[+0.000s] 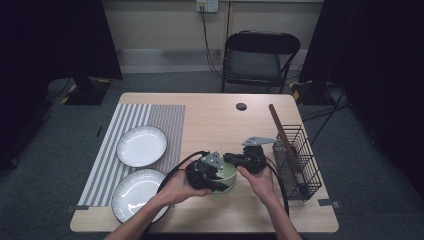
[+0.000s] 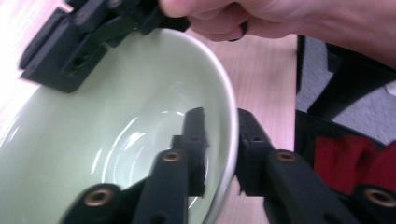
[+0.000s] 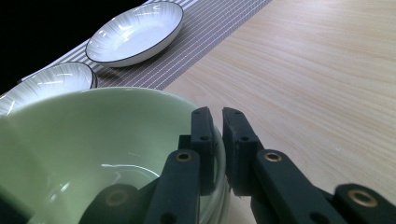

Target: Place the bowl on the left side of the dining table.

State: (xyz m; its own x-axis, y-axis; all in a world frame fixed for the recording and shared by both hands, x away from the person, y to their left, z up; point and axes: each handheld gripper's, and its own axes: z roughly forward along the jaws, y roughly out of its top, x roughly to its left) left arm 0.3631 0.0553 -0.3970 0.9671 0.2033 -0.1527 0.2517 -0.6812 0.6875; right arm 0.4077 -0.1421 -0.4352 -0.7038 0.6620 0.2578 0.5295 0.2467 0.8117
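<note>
Item: pale green bowl (image 1: 223, 179), lower centre of the high view, on the desk (image 1: 215, 120); nothing lay inside it. Left claw (image 2: 219, 154) was clamped on its rim, one jaw inside, one outside. Right claw (image 3: 215, 140) was likewise pinched on the rim. Two white ribbed plates (image 1: 141, 145) (image 1: 135, 193) sat bare on a striped placemat (image 1: 165, 120) at lower left. A black wire basket (image 1: 298, 160) stood at right, a brown wooden stick (image 1: 285, 140) leaning in it. A black folding chair (image 1: 260, 55) stood beyond the desk, at upper centre.
</note>
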